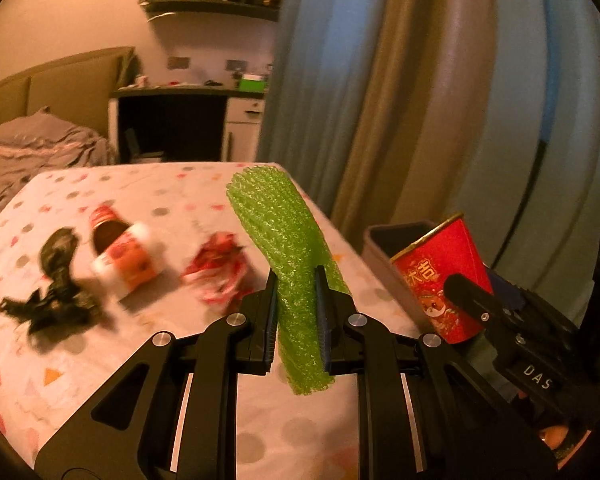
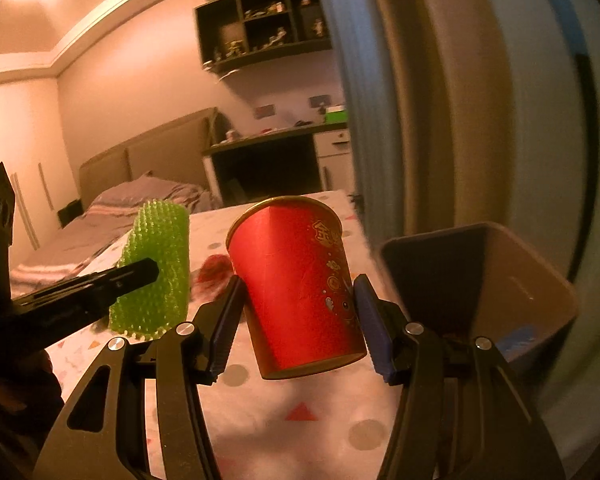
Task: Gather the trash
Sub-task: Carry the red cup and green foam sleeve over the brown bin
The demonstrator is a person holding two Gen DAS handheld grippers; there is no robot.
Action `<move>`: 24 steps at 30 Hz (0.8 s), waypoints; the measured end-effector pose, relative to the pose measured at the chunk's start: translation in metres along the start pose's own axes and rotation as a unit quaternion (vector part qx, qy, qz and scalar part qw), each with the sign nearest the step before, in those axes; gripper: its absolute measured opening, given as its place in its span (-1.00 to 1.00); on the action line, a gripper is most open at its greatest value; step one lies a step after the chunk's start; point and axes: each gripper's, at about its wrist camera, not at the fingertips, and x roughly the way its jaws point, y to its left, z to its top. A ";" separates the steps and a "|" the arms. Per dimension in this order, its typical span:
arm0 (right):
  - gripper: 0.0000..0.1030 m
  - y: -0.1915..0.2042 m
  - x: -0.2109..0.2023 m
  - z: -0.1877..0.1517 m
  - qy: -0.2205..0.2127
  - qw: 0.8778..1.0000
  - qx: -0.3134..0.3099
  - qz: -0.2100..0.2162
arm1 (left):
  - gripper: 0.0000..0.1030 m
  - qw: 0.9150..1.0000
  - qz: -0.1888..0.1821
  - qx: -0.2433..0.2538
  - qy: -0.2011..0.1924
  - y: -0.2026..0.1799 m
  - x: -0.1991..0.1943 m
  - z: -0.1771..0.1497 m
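Off to the right of your right gripper [image 2: 296, 312] stands the grey bin [image 2: 540, 280]; its inside is too dark to read. Beyond your left gripper's fingers, a small bottle [image 1: 120, 256], a black wrapper [image 1: 56, 280] and a red-white wrapper [image 1: 220, 272] lie on the dotted tablecloth [image 1: 100, 360]. Your left gripper [image 1: 296, 312] pinches a green foam net sleeve [image 1: 284, 248]; your right clamps a red paper cup [image 2: 300, 280], tilted, gold-rimmed.

"DAS" on right gripper [image 1: 474, 300], gold Chinese characters on red cup [image 2: 300, 280]
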 end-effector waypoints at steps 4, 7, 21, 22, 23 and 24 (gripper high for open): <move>0.07 -0.024 -0.007 0.004 -0.013 0.999 0.020 -0.024 | -0.69 1.000 -0.014 0.025 0.000 -0.026 0.018 0.007; 0.07 -0.043 -0.012 0.007 -0.022 0.998 0.032 -0.043 | -0.69 0.999 -0.027 0.037 0.001 -0.044 0.031 0.012; 0.07 -0.112 -0.003 0.014 -0.037 0.989 0.075 -0.126 | -0.69 0.991 -0.091 0.095 -0.001 -0.113 0.098 0.028; 0.07 -0.114 -0.003 0.013 -0.036 0.988 0.077 -0.130 | -0.69 0.991 -0.096 0.096 0.001 -0.116 0.104 0.028; 0.07 -0.117 -0.001 0.012 -0.034 0.987 0.079 -0.133 | -0.69 0.990 -0.099 0.097 0.003 -0.121 0.110 0.027; 0.07 -0.119 0.000 0.011 -0.033 0.987 0.081 -0.135 | -0.69 0.990 -0.102 0.098 0.006 -0.123 0.116 0.026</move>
